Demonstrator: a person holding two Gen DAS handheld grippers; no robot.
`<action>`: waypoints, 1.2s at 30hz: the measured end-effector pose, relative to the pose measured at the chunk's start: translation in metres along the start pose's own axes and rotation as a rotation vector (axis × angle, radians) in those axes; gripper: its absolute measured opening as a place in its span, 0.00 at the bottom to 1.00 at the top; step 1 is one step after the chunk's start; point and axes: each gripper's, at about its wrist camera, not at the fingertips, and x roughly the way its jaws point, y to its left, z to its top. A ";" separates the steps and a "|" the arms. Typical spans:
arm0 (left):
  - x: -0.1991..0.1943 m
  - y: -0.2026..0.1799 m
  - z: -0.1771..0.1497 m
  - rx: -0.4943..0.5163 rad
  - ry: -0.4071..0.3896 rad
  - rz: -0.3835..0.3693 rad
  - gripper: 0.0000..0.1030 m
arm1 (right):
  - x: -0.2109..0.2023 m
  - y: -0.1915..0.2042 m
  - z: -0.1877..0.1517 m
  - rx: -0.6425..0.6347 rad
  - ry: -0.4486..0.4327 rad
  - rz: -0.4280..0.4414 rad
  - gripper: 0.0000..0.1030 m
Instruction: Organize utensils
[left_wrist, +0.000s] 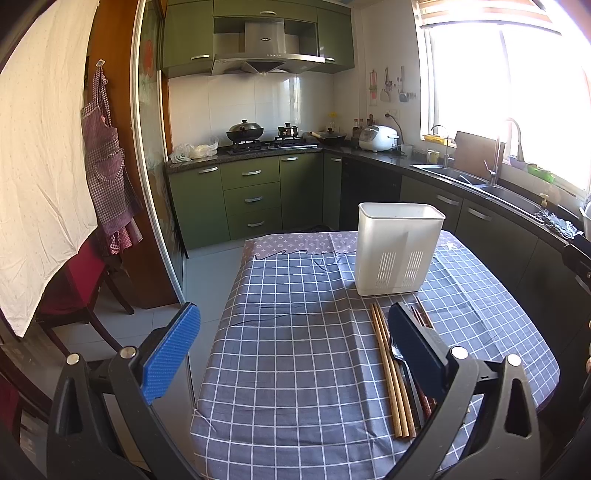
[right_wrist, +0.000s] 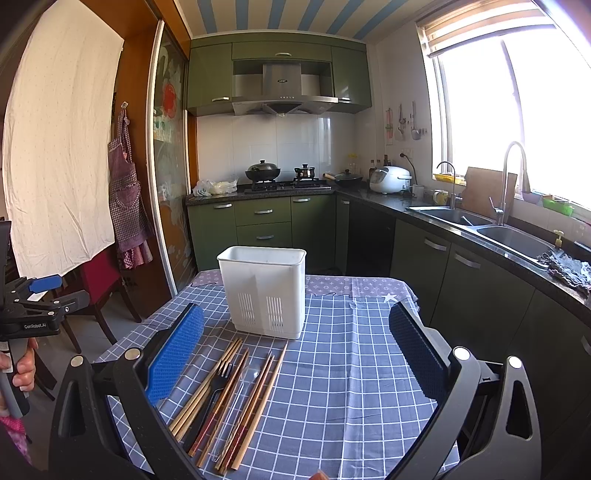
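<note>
A white plastic utensil holder (right_wrist: 265, 291) with slotted sides stands upright on the checked tablecloth; in the left wrist view the holder (left_wrist: 398, 248) sits ahead and to the right. In front of it lie several wooden chopsticks (right_wrist: 255, 398), a black fork (right_wrist: 218, 384) and a clear spoon (right_wrist: 248, 376), side by side. My right gripper (right_wrist: 295, 354) is open above the cloth, the utensils near its left finger. My left gripper (left_wrist: 293, 349) is open at the table's left edge, with chopsticks (left_wrist: 388, 369) and a dark utensil (left_wrist: 400, 360) partly hidden behind its right finger. Nothing is held.
The table (right_wrist: 351, 369) has free cloth to the right of the utensils. A red chair (left_wrist: 74, 280) stands left of the table. Green cabinets, a stove with pots (right_wrist: 263, 170) and a counter with a double sink (right_wrist: 491, 225) run behind and to the right. A hand (right_wrist: 22, 365) holds the left gripper's handle.
</note>
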 end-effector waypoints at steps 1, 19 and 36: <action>0.000 0.000 -0.001 0.000 0.001 0.000 0.94 | 0.000 0.000 0.000 -0.001 0.000 0.000 0.96; 0.027 -0.001 -0.003 0.000 0.091 -0.008 0.94 | 0.044 -0.010 -0.005 -0.002 0.165 0.009 0.96; 0.151 -0.072 -0.021 0.008 0.652 -0.275 0.80 | 0.178 -0.049 -0.043 0.191 0.751 0.189 0.71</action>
